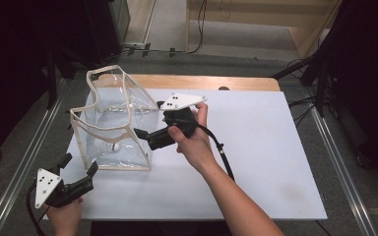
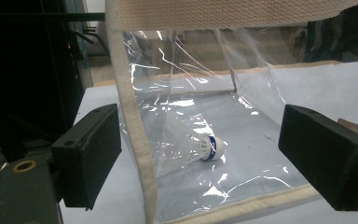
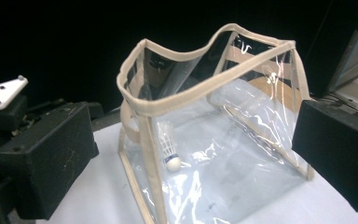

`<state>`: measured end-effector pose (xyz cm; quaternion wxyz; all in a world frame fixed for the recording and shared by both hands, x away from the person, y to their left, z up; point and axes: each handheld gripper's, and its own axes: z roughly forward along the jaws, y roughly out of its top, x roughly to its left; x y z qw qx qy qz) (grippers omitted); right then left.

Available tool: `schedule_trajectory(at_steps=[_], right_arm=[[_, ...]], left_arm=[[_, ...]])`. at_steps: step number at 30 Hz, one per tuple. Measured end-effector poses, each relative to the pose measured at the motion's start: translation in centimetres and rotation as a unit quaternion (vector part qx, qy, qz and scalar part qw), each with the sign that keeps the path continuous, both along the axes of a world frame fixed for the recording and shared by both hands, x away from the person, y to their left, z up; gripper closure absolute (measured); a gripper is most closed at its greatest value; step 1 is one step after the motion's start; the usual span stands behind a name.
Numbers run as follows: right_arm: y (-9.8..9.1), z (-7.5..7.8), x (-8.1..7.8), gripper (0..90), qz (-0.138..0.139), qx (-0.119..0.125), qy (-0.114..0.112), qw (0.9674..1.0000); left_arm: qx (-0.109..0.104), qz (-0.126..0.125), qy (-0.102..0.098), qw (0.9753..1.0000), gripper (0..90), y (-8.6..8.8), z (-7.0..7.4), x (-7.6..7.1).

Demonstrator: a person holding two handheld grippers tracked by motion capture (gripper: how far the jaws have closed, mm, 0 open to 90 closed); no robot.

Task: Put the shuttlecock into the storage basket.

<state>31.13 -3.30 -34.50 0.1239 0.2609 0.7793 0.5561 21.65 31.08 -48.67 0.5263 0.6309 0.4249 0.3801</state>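
Our right claw (image 1: pixel 137 132) is spread beside a clear bag (image 1: pixel 113 118) on the table (image 1: pixel 256 147), a shuttlecock (image 2: pixel 200 148) lying inside; our left claw (image 1: pixel 78 166) is spread near its corner.

clear plastic bag (image 1: pixel 113 123) with a beige fabric trim stands open on the white worktop (image 1: pixel 256 147), sitting at its far left part, its rim wavy and sagging, its walls creased and catching glare. down inside, a white shuttlecock (image 2: pixel 200 145) lies on its side on the bag's floor, feather skirt one way, rounded cork with a blue band the other. in the right gripper view the shuttlecock (image 3: pixel 170 151) sits close behind a trimmed corner edge, cork end low.
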Motion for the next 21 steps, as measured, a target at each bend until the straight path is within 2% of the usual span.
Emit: schedule_trajectory(at_steps=[21], right_arm=[[-3.2, -2.8, -0.3, 0.0, -0.035, -0.018, 0.001, 0.9992]], left_arm=[[0.002, 0.000, 0.001, 1.0000, 13.7, 0.0, 0.0, 0.0]])
